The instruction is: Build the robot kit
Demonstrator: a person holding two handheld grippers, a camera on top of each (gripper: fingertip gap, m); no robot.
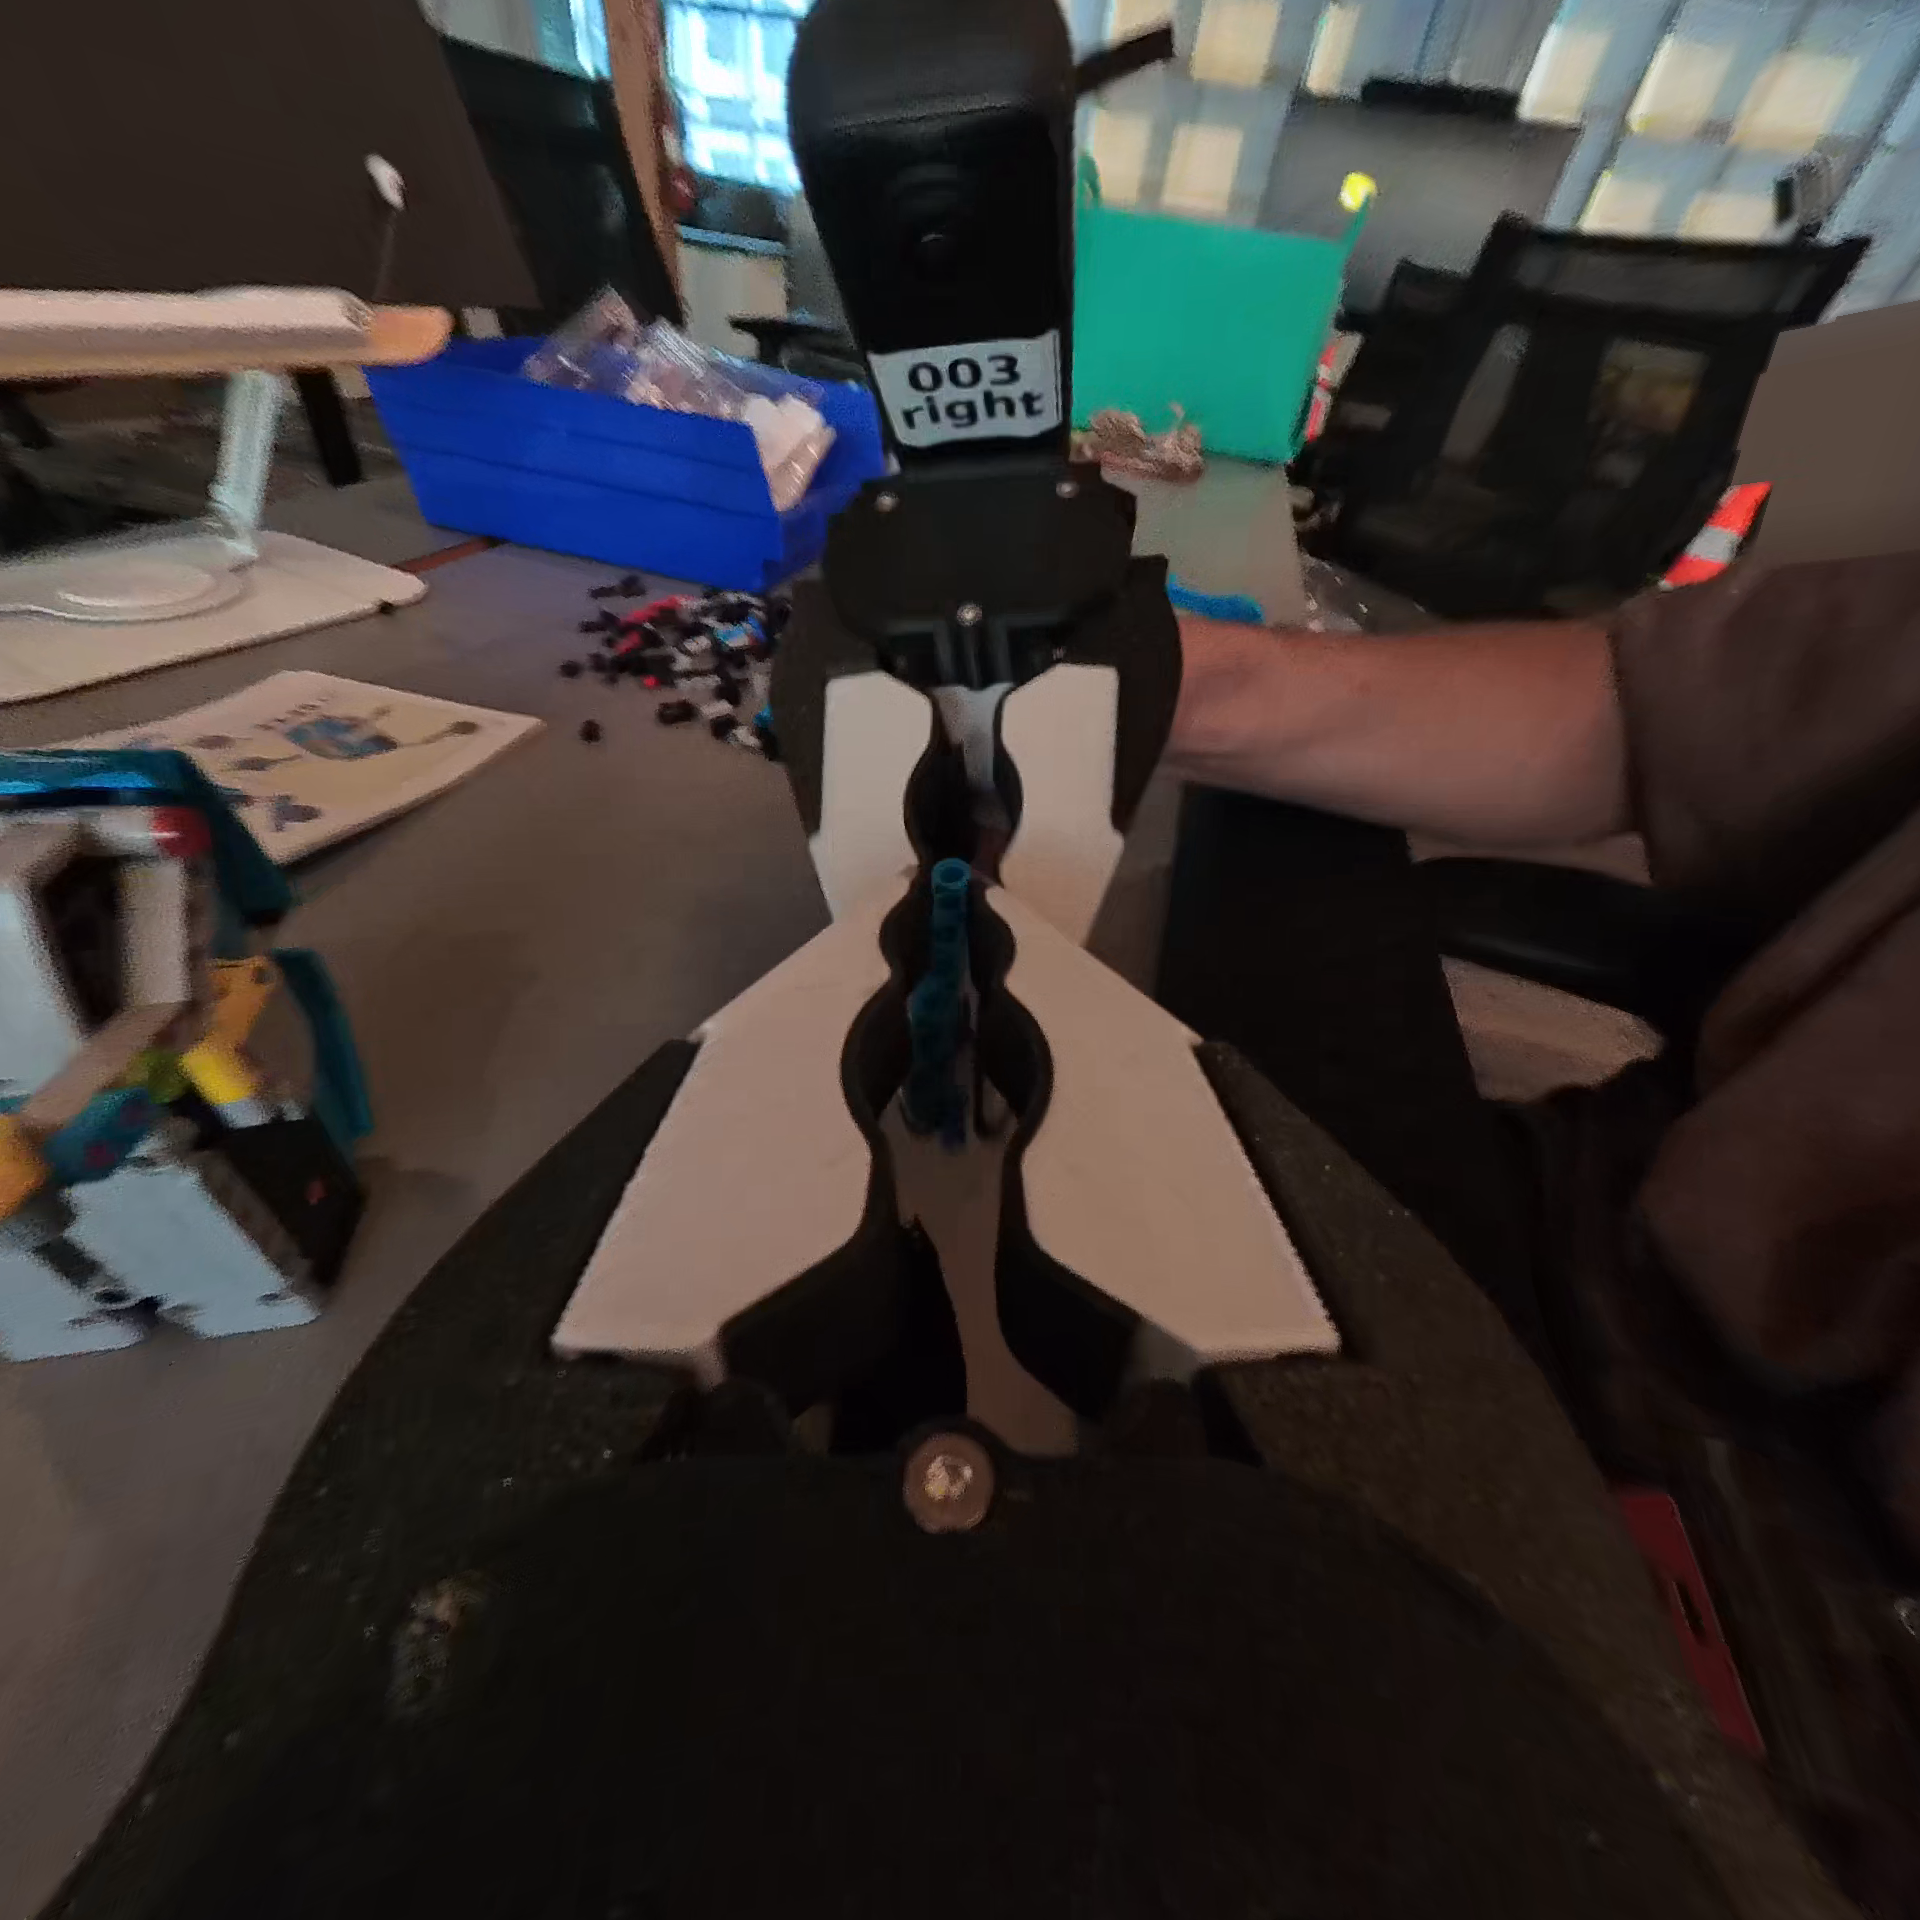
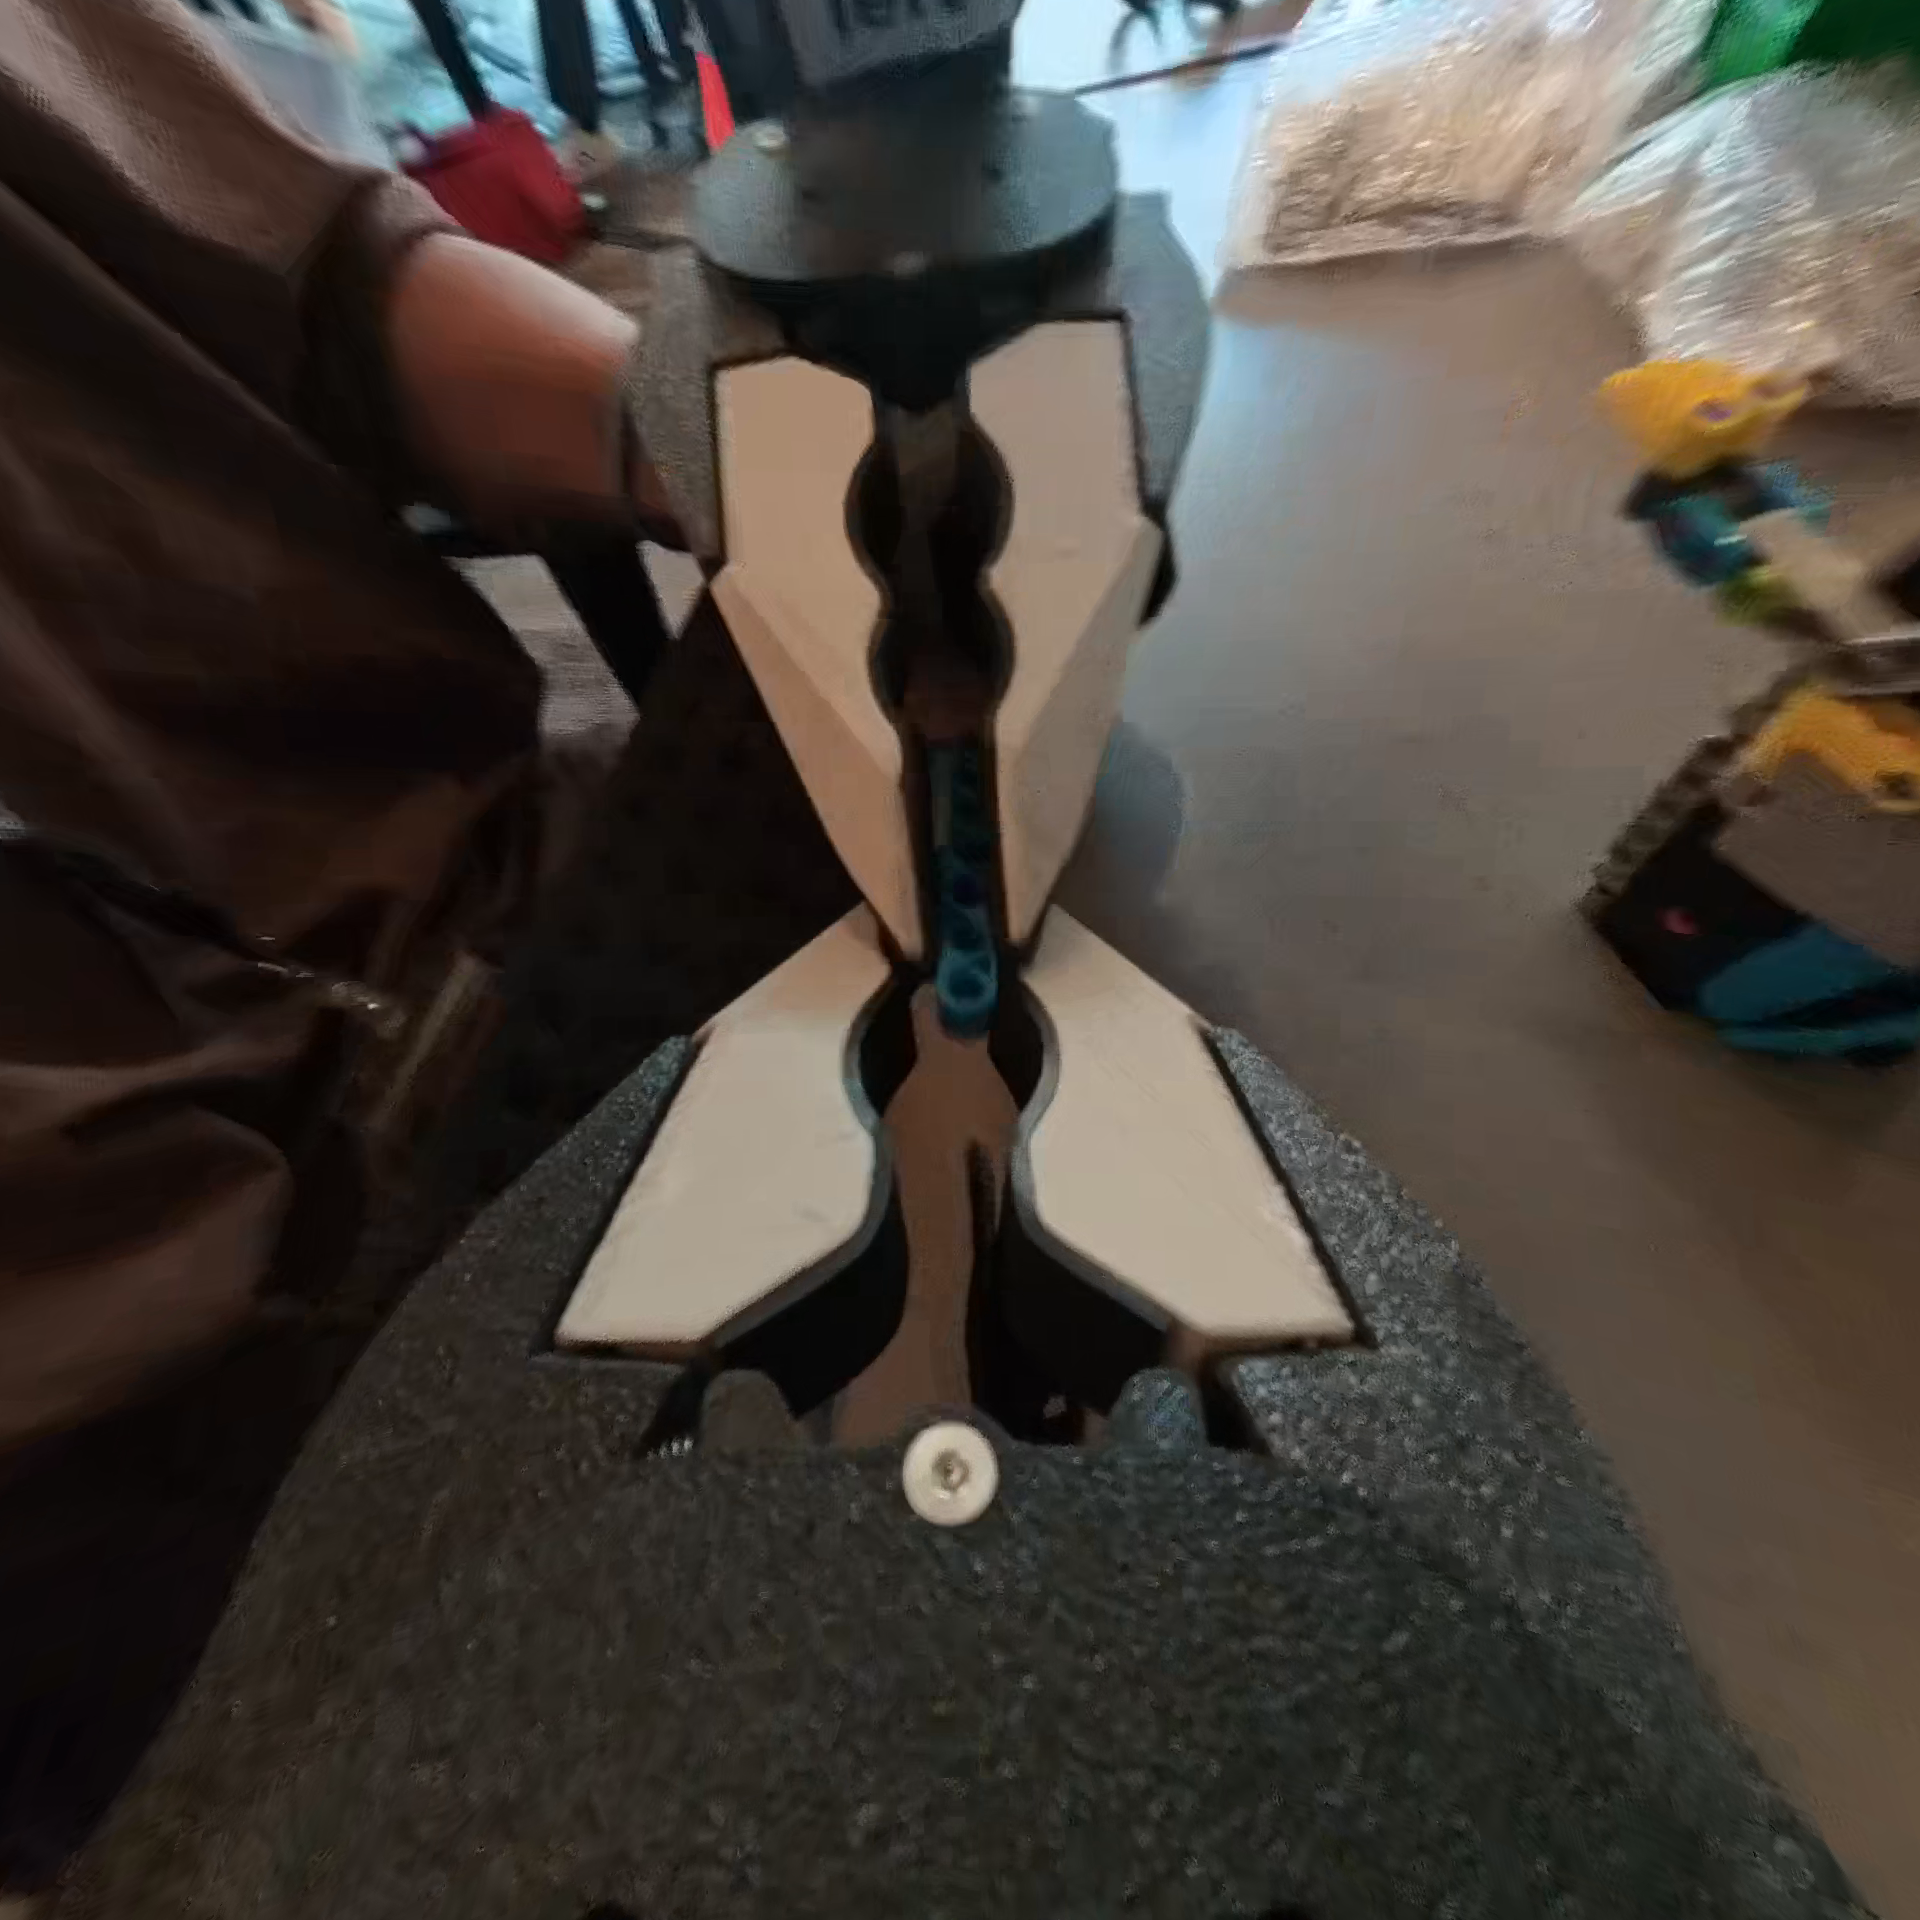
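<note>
Teal plastic beam (image 1: 943, 997), slim and drilled with a row of holes, sits clamped between the two tools, which meet tip to tip above the grey table (image 1: 582, 935). My left gripper (image 1: 940, 935) is closed on one end of the beam; its white fingers (image 1: 1122, 1174) leave only the narrow gap that the beam fills. My right gripper (image 2: 961, 966) faces it and is closed on the other end, so both tools grip the same piece at once and the beam hangs clear of the table.

How far the work stands cannot be read from this alone. A partly built block model (image 1: 156, 1091) in white, teal and yellow stands on the table to my left, apart from both tools. Loose small pieces (image 1: 675, 655) lie scattered farther off, before a blue bin (image 1: 582, 468). A printed sheet (image 1: 343, 748) lies flat near the model.
</note>
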